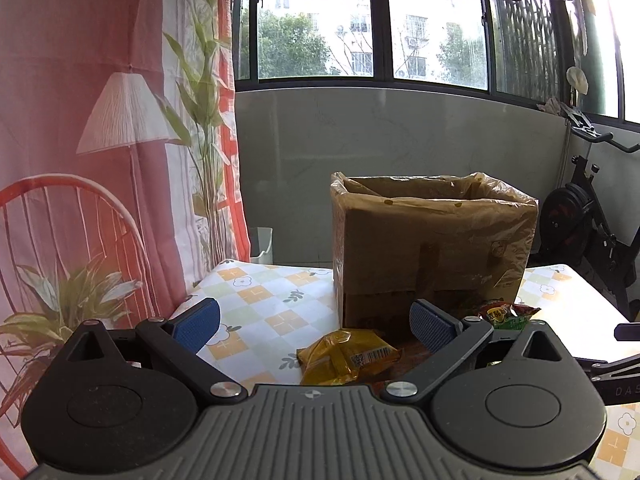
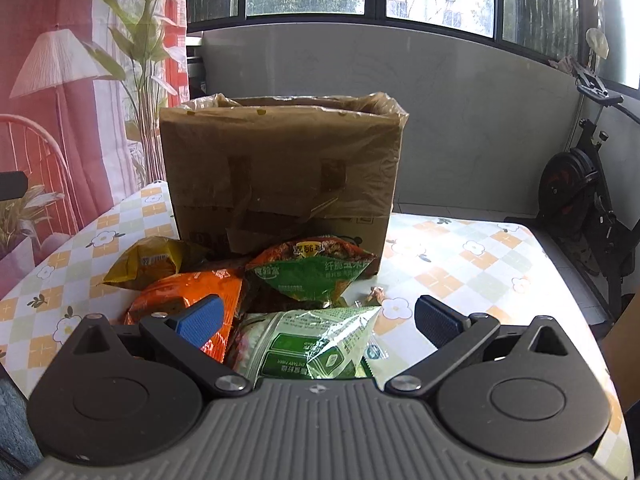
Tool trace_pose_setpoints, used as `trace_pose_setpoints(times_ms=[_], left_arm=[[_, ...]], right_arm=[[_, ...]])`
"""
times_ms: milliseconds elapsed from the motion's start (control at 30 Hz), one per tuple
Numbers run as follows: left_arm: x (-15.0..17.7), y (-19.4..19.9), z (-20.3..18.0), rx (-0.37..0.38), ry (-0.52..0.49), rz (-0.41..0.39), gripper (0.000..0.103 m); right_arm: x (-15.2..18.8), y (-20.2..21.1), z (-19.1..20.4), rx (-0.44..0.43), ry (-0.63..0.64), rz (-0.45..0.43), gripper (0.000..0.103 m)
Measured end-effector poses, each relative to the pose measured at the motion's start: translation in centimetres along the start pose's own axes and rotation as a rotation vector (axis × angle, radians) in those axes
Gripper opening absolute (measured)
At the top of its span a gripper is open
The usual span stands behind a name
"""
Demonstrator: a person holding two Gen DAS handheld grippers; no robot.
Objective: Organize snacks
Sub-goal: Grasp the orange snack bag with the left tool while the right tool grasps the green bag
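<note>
Several snack packets (image 2: pixel 280 292) are lying on the desk (image 2: pixel 480 264) before the lined cardboard box (image 2: pixel 280 168). We are hovering both claws, left claw (image 1: pixel 316 322) and right claw (image 2: pixel 316 320), spread wide and empty; next, probably, gripping the nearest green packet (image 2: pixel 316 344).

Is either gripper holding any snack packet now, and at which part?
Nothing is held. The left gripper and the right gripper are both open, above the packets on the checked tablecloth.
</note>
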State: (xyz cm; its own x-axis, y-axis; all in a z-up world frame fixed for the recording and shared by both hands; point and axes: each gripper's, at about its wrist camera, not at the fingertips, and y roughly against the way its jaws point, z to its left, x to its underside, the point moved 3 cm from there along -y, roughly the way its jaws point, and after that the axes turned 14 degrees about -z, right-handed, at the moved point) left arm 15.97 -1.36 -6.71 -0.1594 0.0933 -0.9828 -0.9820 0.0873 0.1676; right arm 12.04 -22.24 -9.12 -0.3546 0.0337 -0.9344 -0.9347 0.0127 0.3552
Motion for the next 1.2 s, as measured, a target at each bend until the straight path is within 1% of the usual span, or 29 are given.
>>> trace_pose_setpoints(times_ms=[100,233,367,433,533,633,800,900,967,1033,1100,1200], left_arm=[[1.0,-1.2,-0.8,0.005,-0.044,0.024,0.099],[2.0,-2.3,-1.3,0.032,-0.041,0.047,0.098],[2.8,-3.5,-2.1,0.07,-0.05,0.072,0.096],[3.4,-4.1,-2.5,0.104,-0.055,0.094,0.093],[4.2,-4.3,-3.3,0.184,-0.072,0.124,0.092],[4.7,-4.5,-3.2,0.217,-0.086,0.132,0.091],[5.9,-5.4,-2.9,0.253,-0.066,0.177,0.089],[6.5,-5.6,-3.1,0.276,-0.09,0.182,0.089],[6.8,-5.7,-3.3,0.3,-0.093,0.188,0.089],[6.9,-5.9,-3.4,0.33,-0.088,0.188,0.089],[7.0,-6.3,-3.8,0.372,-0.092,0.185,0.089],[7.0,-6.8,-4.7,0.441,-0.121,0.175,0.089]], right_arm=[[1.7,-1.6,-0.5,-0.011,-0.044,0.07,0.101],[2.7,-3.3,-1.3,-0.013,-0.105,0.127,0.1],[3.8,-4.4,-0.6,-0.064,-0.097,0.179,0.1],[4.2,-4.7,-0.3,-0.096,-0.126,0.201,0.1],[4.3,-5.3,-0.1,-0.123,-0.15,0.23,0.1],[3.9,-5.8,0.1,-0.132,-0.126,0.243,0.1],[3.8,-6.6,0.0,-0.136,-0.145,0.274,0.101],[4.5,-7.6,-0.2,-0.107,-0.147,0.307,0.101],[5.0,-8.1,-0.5,-0.097,-0.162,0.33,0.099],[5.0,-8.1,-0.8,-0.098,-0.189,0.329,0.093],[4.8,-8.0,-1.0,-0.118,-0.201,0.323,0.088],[4.6,-7.7,-1.2,-0.123,-0.201,0.315,0.085]])
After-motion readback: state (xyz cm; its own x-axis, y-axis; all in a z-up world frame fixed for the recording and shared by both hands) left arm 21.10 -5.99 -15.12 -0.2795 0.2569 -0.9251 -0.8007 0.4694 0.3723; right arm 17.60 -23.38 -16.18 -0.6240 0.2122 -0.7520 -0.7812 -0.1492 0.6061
